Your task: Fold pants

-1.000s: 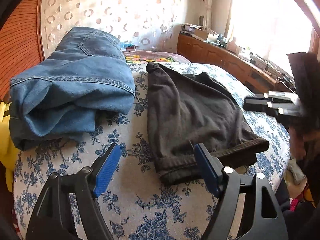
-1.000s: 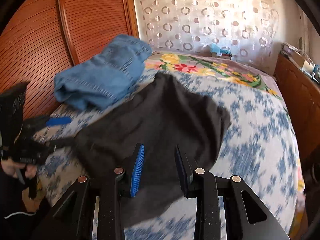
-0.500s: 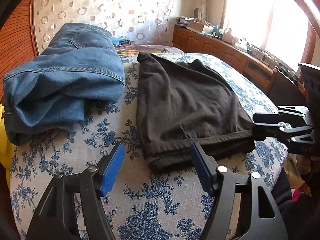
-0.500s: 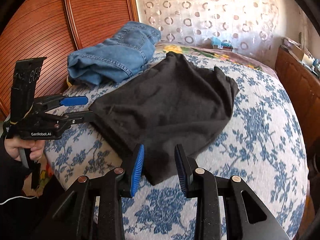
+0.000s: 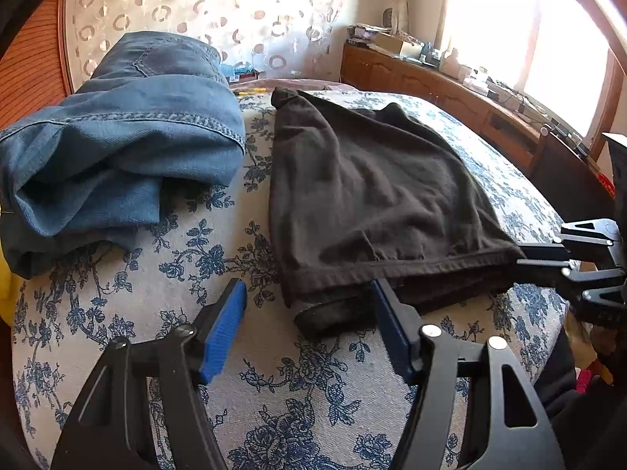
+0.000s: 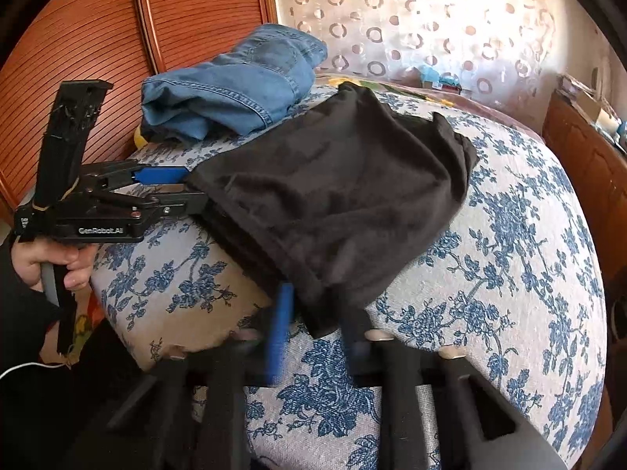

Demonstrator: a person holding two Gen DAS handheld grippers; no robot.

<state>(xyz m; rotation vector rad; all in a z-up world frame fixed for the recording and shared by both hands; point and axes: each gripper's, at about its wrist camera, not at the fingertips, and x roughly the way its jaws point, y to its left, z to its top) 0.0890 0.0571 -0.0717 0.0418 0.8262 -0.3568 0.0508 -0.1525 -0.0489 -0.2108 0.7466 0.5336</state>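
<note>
Pants (image 5: 372, 192), dark brown to black, lie folded on a bed (image 5: 188, 258) with a white cover printed in blue flowers. The hem end, a thick stitched band, faces the near edge of the mattress; the far end reaches toward the head of the bed. In the right wrist view the same pants (image 6: 333, 192) lie as a broad folded panel with one near corner overhanging the mattress edge.

Left gripper (image 5: 309, 321): jaws spread wide, blue pads facing inward. The near left corner of the hem lies between the two fingers, and the right finger overlaps the band; neither pad is pressed onto the cloth. In the right wrist view the left gripper (image 6: 188, 186) meets the left corner of the pants, one finger above the fabric edge and one level with it.

Right gripper (image 6: 317, 333): motion-blurred, jaws apart, the overhanging corner of the pants sitting between them. From the left wrist view the right gripper (image 5: 537, 256) touches the right corner of the hem; whether it pinches the cloth cannot be told.

Blue jeans (image 5: 117, 149), loosely folded, rest on the bed just left of the pants, apart from them. A wooden cabinet (image 5: 450, 94) runs beneath the bright window on the right.
</note>
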